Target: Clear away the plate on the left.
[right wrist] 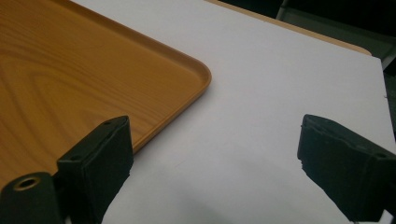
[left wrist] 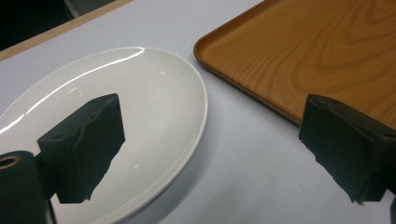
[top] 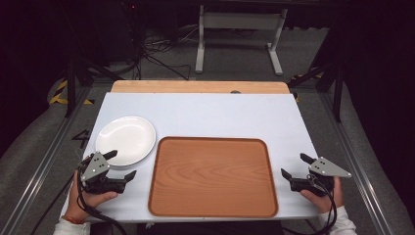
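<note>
A white tabletop (top: 205, 110) carries two things: a round white plate (top: 126, 139) toward its left edge, about midway along it, and a wooden tray (top: 212, 176) that lies centred against the near edge. The plate sits just beside the tray's far left corner with a narrow strip of bare surface between them; the left gripper view shows that gap plainly, the plate's rim (left wrist: 198, 116) and the tray's rounded corner (left wrist: 205, 44) apart. Both the plate and the tray hold nothing. A strip of light wood (top: 200, 86) runs along the far edge of the surface, with a small dark mark on it that is too small to tell.

The left gripper (top: 121, 165) hovers at the plate's near edge, its jaws spread wide, one over the plate's rim and one over the bare surface near the tray, gripping nothing. The right gripper (top: 297, 165) hangs over the bare surface between the tray's right side and the right edge, jaws likewise wide apart and holding nothing; nothing lies between either gripper and the plate or tray
</note>
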`<act>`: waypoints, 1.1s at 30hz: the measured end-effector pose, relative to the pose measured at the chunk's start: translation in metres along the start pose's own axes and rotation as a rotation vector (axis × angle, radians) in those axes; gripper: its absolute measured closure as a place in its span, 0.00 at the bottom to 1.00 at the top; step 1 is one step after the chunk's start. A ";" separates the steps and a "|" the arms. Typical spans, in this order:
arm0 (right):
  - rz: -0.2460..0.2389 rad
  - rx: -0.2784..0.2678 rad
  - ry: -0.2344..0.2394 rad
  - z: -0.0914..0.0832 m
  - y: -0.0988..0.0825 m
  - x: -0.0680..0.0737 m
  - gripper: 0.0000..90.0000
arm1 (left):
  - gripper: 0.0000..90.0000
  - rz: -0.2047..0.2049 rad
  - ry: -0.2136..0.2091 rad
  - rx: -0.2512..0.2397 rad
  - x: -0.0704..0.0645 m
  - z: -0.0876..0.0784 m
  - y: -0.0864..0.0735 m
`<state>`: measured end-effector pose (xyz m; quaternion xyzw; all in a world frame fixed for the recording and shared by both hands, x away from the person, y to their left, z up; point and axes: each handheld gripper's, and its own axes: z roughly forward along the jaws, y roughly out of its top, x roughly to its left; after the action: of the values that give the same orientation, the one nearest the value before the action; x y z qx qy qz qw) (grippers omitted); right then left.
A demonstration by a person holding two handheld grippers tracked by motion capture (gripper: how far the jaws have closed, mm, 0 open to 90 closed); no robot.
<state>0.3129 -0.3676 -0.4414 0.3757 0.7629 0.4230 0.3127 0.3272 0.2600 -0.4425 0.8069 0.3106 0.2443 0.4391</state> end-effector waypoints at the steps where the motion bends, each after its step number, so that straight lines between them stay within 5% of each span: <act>1: -0.005 0.001 0.002 0.000 0.000 0.001 0.12 | 0.08 0.001 0.004 0.005 0.000 0.001 0.000; 9: -0.010 0.010 -0.010 0.001 0.000 0.002 0.12 | 0.09 0.058 0.029 0.049 -0.002 -0.001 -0.003; 12: -0.016 0.016 -0.011 0.001 0.000 0.003 0.12 | 0.09 0.039 0.014 0.042 -0.002 -0.001 -0.004; 18: -0.013 0.016 -0.008 0.002 0.000 0.001 0.12 | 0.10 0.067 0.036 0.086 -0.002 0.001 -0.003; 22: -0.010 0.028 -0.005 0.004 -0.002 -0.001 0.12 | 0.10 0.122 0.085 0.140 0.000 0.003 -0.005; 27: -0.013 0.028 -0.002 0.005 -0.001 0.000 0.12 | 0.11 0.115 0.098 0.165 0.003 0.007 -0.009; 33: -0.011 0.033 -0.001 0.007 -0.001 0.001 0.12 | 0.13 0.180 0.163 0.232 0.005 0.015 -0.007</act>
<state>0.3177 -0.3644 -0.4457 0.3768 0.7717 0.4084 0.3095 0.3389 0.2586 -0.4555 0.8542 0.2976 0.3100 0.2927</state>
